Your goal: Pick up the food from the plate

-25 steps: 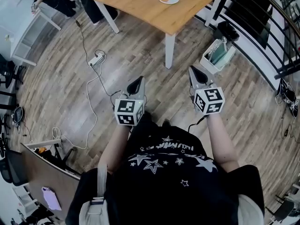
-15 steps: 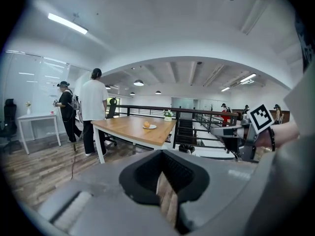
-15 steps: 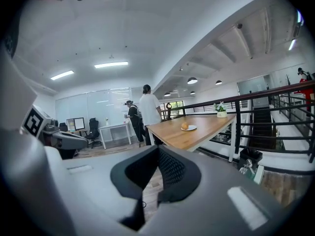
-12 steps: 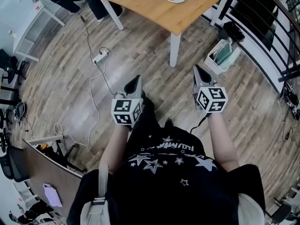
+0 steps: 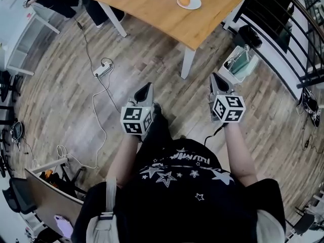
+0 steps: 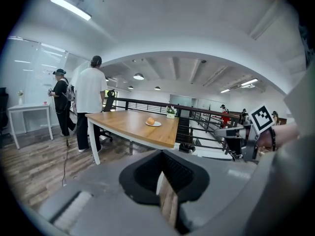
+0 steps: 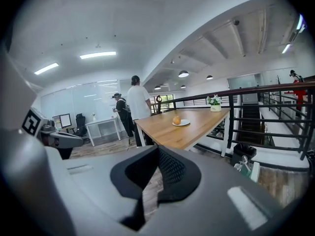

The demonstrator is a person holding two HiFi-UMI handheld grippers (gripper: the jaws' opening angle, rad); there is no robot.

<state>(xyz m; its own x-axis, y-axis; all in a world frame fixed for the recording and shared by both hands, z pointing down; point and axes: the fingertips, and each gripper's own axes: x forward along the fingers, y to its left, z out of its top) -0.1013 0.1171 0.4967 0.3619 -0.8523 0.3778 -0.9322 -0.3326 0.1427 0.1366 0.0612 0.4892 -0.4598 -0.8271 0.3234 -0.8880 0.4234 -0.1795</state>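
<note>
Head view, looking down over the person. The left gripper [image 5: 146, 88] and the right gripper [image 5: 216, 78] are held at waist height over the wooden floor [image 5: 152, 70]. The 2 jaws of each are brought together, and nothing is carried between them.

The food [image 5: 184, 0], a small round orange-coloured piece, is seen resting on a white plate [image 5: 195, 4]. The plate is set on the wooden table [image 5: 147, 4], well back from the table's near corner. Food and plate lie straight ahead of the person and well apart from both grippers, with a stretch of floor and the near table leg [image 5: 187, 59] between.

In direction the food falls about midway between the 2 grippers, so neither arm is shown to be clearly nearer. In both gripper views it is found close to the line of the jaws, only slightly to 1 side.

No long axis can be made out on so round a piece. The approach is therefore judged free in angle, and the remaining gap, not alignment, is judged the governing relation.
</note>
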